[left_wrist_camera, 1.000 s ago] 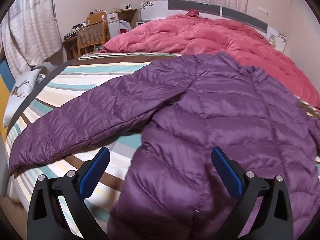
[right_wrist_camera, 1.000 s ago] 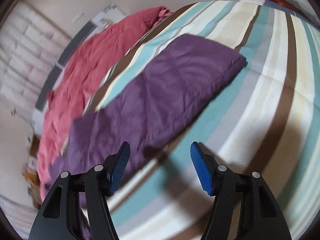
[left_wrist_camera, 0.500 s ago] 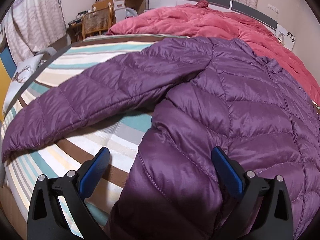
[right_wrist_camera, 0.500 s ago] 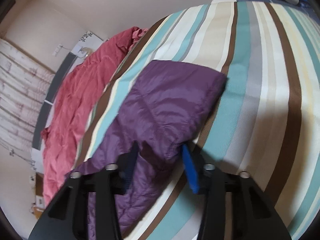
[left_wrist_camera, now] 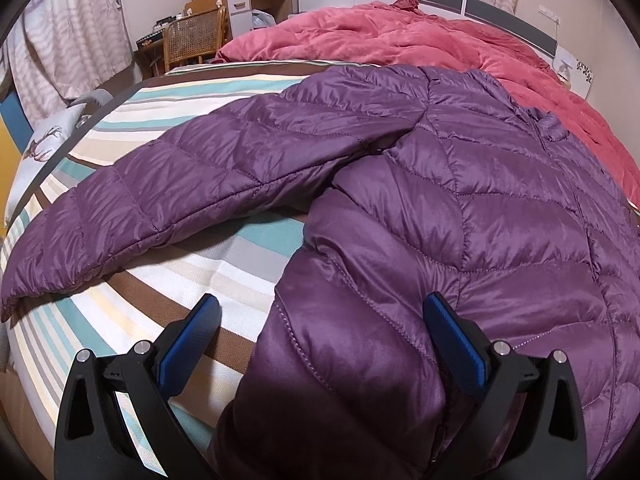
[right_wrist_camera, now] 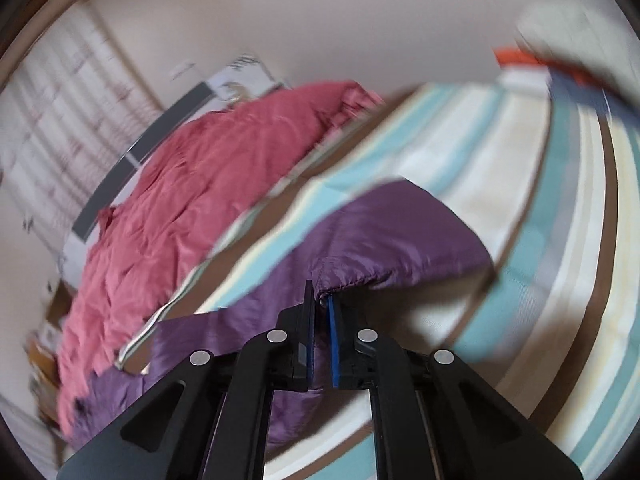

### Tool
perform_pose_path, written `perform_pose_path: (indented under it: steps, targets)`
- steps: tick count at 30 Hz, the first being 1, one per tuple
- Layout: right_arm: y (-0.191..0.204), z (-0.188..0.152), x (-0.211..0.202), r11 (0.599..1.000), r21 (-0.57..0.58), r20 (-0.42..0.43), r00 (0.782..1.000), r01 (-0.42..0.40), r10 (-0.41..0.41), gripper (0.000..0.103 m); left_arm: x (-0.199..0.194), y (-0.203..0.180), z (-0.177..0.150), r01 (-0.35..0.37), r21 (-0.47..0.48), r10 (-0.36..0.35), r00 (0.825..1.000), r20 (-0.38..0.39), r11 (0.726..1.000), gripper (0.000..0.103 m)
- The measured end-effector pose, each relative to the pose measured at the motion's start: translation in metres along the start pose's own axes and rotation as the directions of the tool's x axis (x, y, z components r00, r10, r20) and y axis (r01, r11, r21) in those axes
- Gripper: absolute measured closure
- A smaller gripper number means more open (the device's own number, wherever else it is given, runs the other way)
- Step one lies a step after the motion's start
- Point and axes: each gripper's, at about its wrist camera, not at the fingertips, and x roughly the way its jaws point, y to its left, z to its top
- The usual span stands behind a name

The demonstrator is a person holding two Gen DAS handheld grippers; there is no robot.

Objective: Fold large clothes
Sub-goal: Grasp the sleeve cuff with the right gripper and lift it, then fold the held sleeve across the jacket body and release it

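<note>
A purple quilted down jacket (left_wrist_camera: 460, 208) lies spread on a striped bed (left_wrist_camera: 224, 264), one sleeve (left_wrist_camera: 192, 184) stretched out to the left. My left gripper (left_wrist_camera: 320, 332) is open, its jaws astride the jacket's near side edge, low over it. In the right wrist view my right gripper (right_wrist_camera: 322, 308) is shut on the edge of the jacket's other sleeve (right_wrist_camera: 400, 236) and holds it lifted off the striped bed (right_wrist_camera: 560, 208); this view is blurred.
A red duvet (left_wrist_camera: 400, 36) is heaped at the head of the bed, also in the right wrist view (right_wrist_camera: 192, 184). A wicker chair (left_wrist_camera: 196, 38) and a desk stand beyond the bed's left corner. Curtains hang at left. Folded orange and white items (right_wrist_camera: 524, 56) lie far right.
My right gripper closed on the sleeve edge and raised it, swinging the view. My left gripper moved forward and lower over the jacket's side edge, still open.
</note>
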Motion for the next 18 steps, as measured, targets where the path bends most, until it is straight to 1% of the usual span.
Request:
perform_pose_path:
  steps: [3,6,9,12,13,15,18]
  targets:
    - [0.036,-0.003,-0.015,0.991,-0.132,0.047,0.999,-0.017,0.024,0.097,-0.002,0.000,0.000,-0.025,0.006,0.025,1.000,0.013,1.000,0.002]
    - [0.079,-0.016,-0.038,0.958,-0.284,0.092,0.993,-0.048,0.077,0.097,-0.004,0.002,0.000,-0.035,-0.001,0.035,0.999,0.020,0.999,0.002]
    - [0.122,-0.037,-0.054,0.905,-0.420,0.115,0.985,-0.072,0.131,0.097,-0.004,0.005,0.000,-0.022,-0.017,0.022,1.000,0.017,1.000,0.002]
    - [0.163,-0.066,-0.065,0.837,-0.538,0.115,0.976,-0.095,0.185,0.097,-0.003,0.009,0.000,-0.009,-0.033,0.010,1.000,0.016,0.999,0.002]
    - [0.179,-0.079,-0.066,0.810,-0.577,0.105,0.973,-0.110,0.206,0.097,-0.003,0.009,0.000,-0.007,-0.035,0.007,1.000,0.016,0.999,0.002]
    - [0.201,-0.099,-0.069,0.769,-0.623,0.078,0.968,-0.140,0.240,0.097,-0.001,0.009,0.000,-0.001,-0.039,0.001,1.000,0.014,0.999,0.002]
    - [0.236,-0.137,-0.072,0.688,-0.703,0.033,0.959,-0.178,0.282,0.097,0.000,0.011,0.000,0.009,-0.045,-0.008,1.000,0.011,0.999,0.002]
